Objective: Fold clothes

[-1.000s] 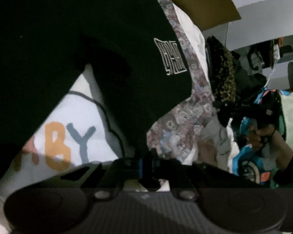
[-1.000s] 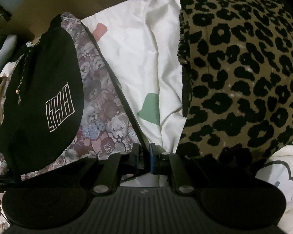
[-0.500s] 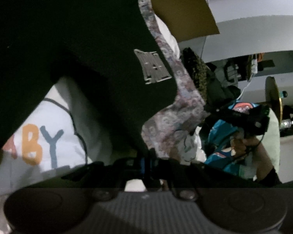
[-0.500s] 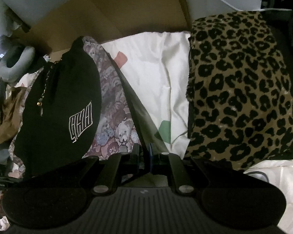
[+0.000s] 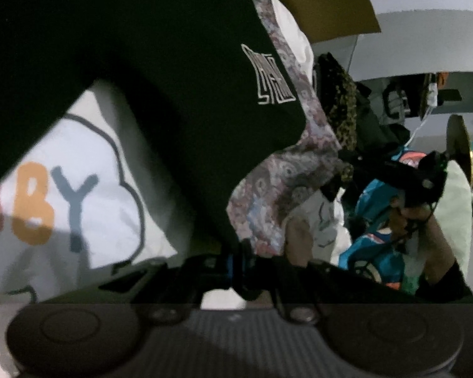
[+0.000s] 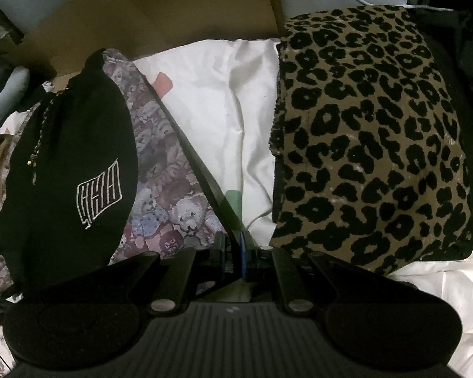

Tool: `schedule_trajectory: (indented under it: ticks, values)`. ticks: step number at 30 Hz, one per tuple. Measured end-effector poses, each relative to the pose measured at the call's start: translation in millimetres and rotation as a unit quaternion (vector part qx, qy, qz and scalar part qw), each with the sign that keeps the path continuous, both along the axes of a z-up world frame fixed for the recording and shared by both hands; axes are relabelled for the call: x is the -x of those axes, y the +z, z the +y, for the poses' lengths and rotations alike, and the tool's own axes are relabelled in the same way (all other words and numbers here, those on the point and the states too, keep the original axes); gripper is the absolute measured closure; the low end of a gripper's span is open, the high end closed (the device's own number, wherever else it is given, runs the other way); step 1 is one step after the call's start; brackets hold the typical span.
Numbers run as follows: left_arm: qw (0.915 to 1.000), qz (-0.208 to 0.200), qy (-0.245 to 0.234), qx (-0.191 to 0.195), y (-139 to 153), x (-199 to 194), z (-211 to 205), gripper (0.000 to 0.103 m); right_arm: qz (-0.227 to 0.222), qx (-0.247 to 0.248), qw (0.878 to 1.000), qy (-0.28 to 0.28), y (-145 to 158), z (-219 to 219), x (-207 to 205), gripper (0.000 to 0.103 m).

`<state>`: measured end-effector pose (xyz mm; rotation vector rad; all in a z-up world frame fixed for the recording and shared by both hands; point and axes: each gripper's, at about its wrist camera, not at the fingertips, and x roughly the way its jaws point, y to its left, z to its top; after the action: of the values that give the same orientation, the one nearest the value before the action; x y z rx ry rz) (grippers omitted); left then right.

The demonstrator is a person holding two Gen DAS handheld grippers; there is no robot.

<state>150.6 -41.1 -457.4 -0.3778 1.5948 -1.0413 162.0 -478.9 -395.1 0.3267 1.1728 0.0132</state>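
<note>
Left gripper (image 5: 239,260) jaws pinched on black cloth garment with white outlined logo (image 5: 160,72) filling upper left, right gripper (image 6: 238,249) jaws clamping its taut dark edge, leopard-print fabric (image 6: 372,145) at right

The black garment (image 6: 69,163) is matt cloth with stitched white lettering. The leopard-print fabric (image 6: 372,145) looks fuzzy, the white sheet (image 6: 224,94) smooth and faintly glossy, the cardboard (image 6: 160,9) plain matt brown.

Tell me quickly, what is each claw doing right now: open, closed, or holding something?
Left claw: closed, pinching dark fabric, apparently the black garment.
Right claw: closed on a taut dark fabric edge; which garment it belongs to cannot be told.
</note>
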Motion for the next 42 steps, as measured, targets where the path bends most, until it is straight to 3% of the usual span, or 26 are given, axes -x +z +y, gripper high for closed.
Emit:
schedule_trajectory:
  ticks: [5,12,18,20,22,24,25,37,42]
  values:
    - [0.9995,-0.007,-0.015,-0.025,-5,7,-6,0.094,0.01,0.007,1.0,-0.003,-10,0,-2,0.096]
    - [0.998,-0.035,-0.03,-0.044,-1,11,-9,0.05,0.015,0.024,1.0,-0.002,-20,2,-6,0.096]
    - [0.9992,-0.024,0.006,-0.033,-7,4,-10,0.047,0.015,0.033,0.999,-0.002,-21,4,-8,0.096]
    - [0.9996,-0.006,0.004,-0.029,-15,8,-15,0.049,0.016,0.034,0.999,-0.001,-21,6,-9,0.096]
    - [0.9996,0.014,-0.009,-0.023,-22,14,-21,0.058,0.017,0.035,0.999,-0.001,-21,6,-10,0.096]
    - [0.9996,0.015,-0.014,-0.02,-21,17,-22,0.087,0.017,0.035,0.999,0.0,-21,7,-10,0.096]
    - [0.9996,0.015,-0.016,-0.018,-20,18,-22,0.091,0.017,0.034,0.999,0.0,-21,7,-10,0.096]
    - [0.9989,0.02,-0.043,0.001,-14,30,-25,0.098,0.008,0.066,0.998,0.006,-8,12,-10,0.096]
    - [0.9976,0.009,-0.06,-0.033,-25,30,-25,0.097,0.023,0.076,0.997,0.011,-20,14,-11,0.096]
